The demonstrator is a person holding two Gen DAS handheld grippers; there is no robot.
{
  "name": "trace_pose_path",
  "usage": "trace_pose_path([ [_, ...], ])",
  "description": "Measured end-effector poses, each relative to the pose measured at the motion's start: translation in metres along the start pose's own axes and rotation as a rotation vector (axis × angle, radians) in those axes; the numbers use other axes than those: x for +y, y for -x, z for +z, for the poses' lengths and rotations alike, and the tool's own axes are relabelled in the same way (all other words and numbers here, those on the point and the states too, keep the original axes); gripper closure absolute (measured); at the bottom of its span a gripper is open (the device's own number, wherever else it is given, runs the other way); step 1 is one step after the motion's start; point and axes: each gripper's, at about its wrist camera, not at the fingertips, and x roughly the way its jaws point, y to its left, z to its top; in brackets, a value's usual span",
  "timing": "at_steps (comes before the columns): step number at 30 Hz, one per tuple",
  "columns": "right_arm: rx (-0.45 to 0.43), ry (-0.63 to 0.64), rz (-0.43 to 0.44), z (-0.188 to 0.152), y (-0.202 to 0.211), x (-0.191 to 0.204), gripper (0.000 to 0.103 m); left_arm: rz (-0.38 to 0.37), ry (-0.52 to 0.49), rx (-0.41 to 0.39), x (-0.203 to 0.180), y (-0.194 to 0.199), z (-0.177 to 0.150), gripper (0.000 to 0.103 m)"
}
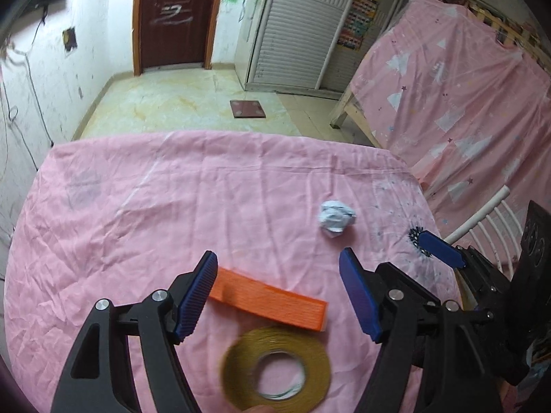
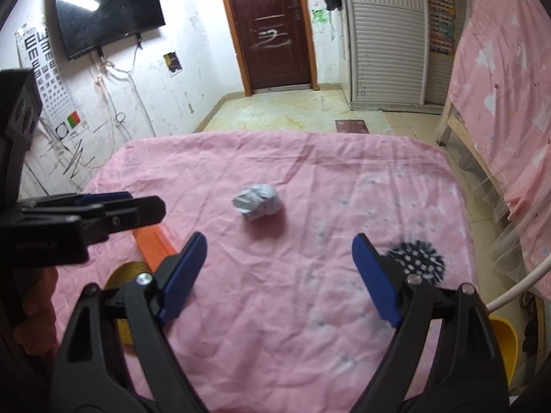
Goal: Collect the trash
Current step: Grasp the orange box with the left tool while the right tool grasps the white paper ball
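Nothing's held by the left gripper point(image 1: 279, 272), jaws wide over the orange block point(image 1: 272, 301). The crumpled paper ball point(image 2: 259, 202) sits at 12 o'clock of the equally wide, empty right gripper point(image 2: 279, 254). Probably light and squishy, best pinched across its middle.

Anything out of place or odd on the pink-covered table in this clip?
Only the crumpled paper ball, loose on the pink cloth near mid-table: clearly the trash. The orange block and tape roll lie flat, undamaged. Both tools are open and empty.

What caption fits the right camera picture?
Open right gripper faces a crumpled white paper ball on the pink cloth.
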Motion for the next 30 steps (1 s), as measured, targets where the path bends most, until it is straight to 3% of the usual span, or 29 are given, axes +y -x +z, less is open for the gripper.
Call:
trace_pose_path([
  [7, 0.039, 0.062, 0.003, 0.009, -0.023, 0.019, 0.020, 0.013, 0.039, 0.040, 0.024, -0.007, 0.002, 0.035],
  [15, 0.098, 0.126, 0.006, 0.026, -0.059, 0.030, 0.021, -0.029, 0.100, 0.102, 0.043, -0.020, -0.003, 0.035],
  [18, 0.110, 0.122, 0.019, 0.031, -0.070, 0.030, 0.039, -0.045, 0.110, 0.116, 0.044, -0.023, -0.004, 0.035],
  [20, 0.115, 0.125, 0.014, 0.033, -0.075, 0.030, 0.043, -0.040, 0.112, 0.119, 0.044, -0.025, -0.004, 0.035],
  [24, 0.133, 0.120, 0.000, 0.032, -0.082, 0.024, 0.070, -0.048, 0.131, 0.139, 0.043, -0.030, -0.004, 0.035],
  [30, 0.054, -0.005, 0.033, 0.037, -0.064, -0.007, 0.070, -0.018, 0.133, 0.154, 0.032, -0.037, -0.004, 0.035],
])
